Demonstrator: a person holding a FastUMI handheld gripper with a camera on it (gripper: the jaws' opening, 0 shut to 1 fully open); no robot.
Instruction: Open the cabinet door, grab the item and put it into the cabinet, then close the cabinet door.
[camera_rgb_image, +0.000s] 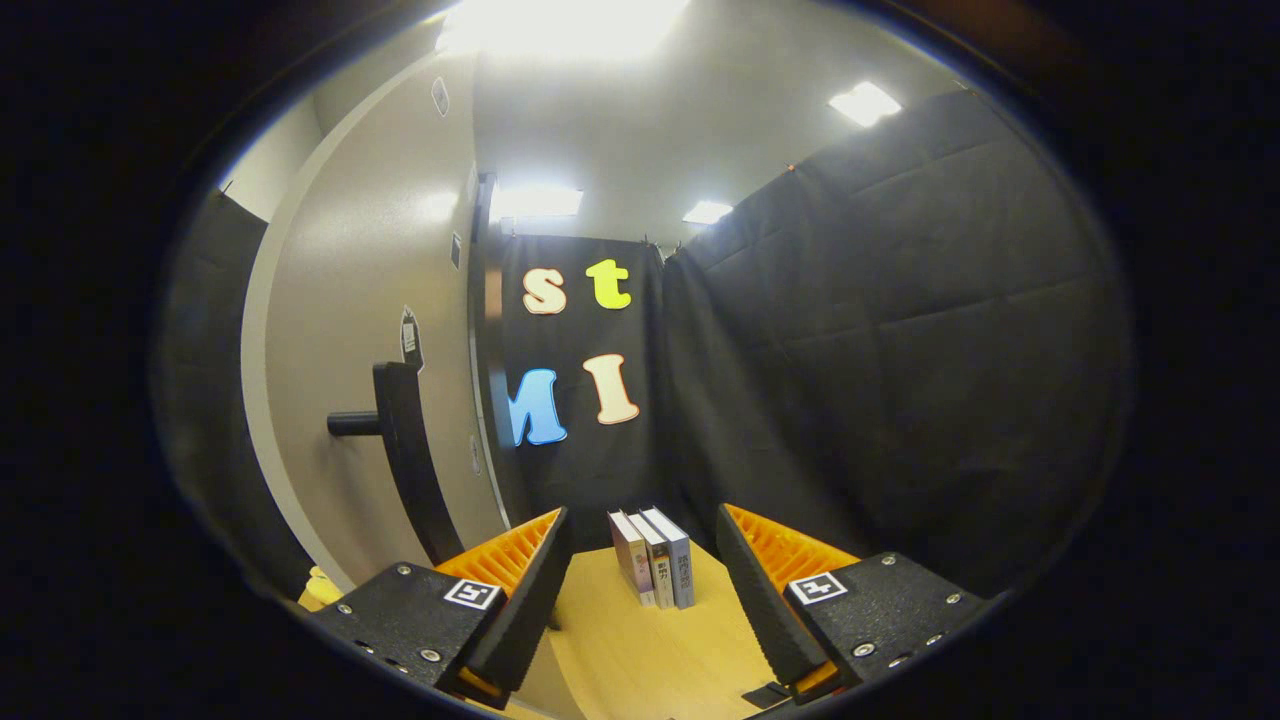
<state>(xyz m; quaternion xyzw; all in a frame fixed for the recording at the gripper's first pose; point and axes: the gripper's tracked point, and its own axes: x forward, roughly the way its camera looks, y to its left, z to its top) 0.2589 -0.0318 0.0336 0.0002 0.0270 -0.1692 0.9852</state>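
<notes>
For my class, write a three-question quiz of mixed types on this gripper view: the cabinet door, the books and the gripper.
1. True or false: the gripper is shut on a book.
2. How many books stand upright on the wooden table?
3. Multiple choice: where does the black handle of the cabinet door sit relative to the fingers? A) between them B) beyond them, on the left side C) beyond them, on the right side

Key
1. False: the fingers are spread apart, nothing between them.
2. Three, side by side, just ahead of the fingers.
3. B
</notes>
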